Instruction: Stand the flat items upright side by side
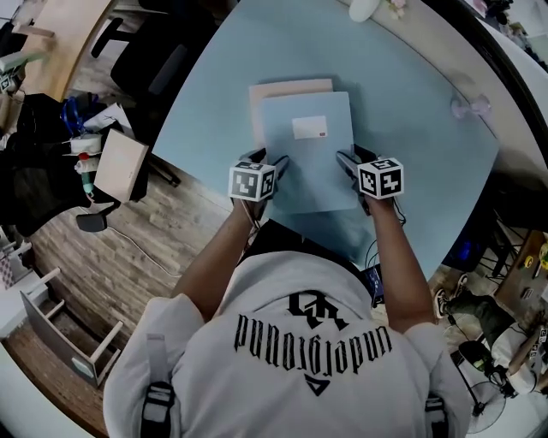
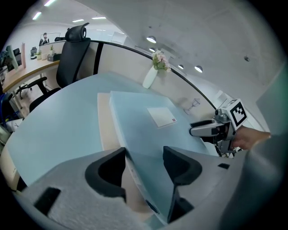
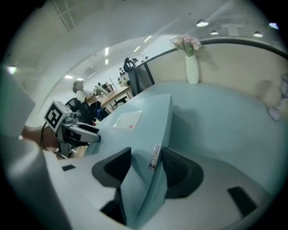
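Pinching the blue folder from opposite sides (both clamped): left gripper, right gripper.

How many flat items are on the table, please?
2. The blue folder lies on top; the beige item lies beneath it, showing along its far and left sides. Others could be hidden underneath.

You have bare counter left of the folder; a vase at the frame's top and a glass upper right obstruct.
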Demonstrator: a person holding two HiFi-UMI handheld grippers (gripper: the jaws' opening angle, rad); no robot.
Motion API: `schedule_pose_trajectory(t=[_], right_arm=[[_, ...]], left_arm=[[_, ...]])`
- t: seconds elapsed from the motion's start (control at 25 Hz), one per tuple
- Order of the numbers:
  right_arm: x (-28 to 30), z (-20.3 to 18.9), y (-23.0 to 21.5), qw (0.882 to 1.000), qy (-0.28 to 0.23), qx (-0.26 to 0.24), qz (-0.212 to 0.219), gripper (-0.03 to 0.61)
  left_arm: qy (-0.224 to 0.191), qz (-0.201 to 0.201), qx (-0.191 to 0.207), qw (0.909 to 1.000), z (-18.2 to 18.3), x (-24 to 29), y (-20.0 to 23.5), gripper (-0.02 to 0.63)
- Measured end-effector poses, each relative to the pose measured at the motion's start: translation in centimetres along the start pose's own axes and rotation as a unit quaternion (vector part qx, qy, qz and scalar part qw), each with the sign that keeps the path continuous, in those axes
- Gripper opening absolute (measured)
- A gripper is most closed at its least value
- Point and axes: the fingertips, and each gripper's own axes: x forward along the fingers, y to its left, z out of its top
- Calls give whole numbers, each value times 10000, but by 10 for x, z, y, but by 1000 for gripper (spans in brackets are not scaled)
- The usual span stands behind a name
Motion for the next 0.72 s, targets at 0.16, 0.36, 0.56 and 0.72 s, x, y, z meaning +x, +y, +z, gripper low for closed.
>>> schedule_pose_trajectory(t=[0.16,0.36,0.56,0.72], right_arm=[[-23,-4,-3,9994,-215,54,-268,224],[-75,1,-15,9931,-717,-69,-927,219],[-145,2,-39,9757,-1387,-46,-1693,215],[-202,-6,-56,9582,-1780,-144,-2235,212]], left_arm=[[24,-123,322,9994,9,0,-17,268],[-67,-294,996,9946,35,-1,-59,267],[-386,-599,1735,9823,73,7,-123,262],[-602,-776,2189,9708,89,13,-178,261]])
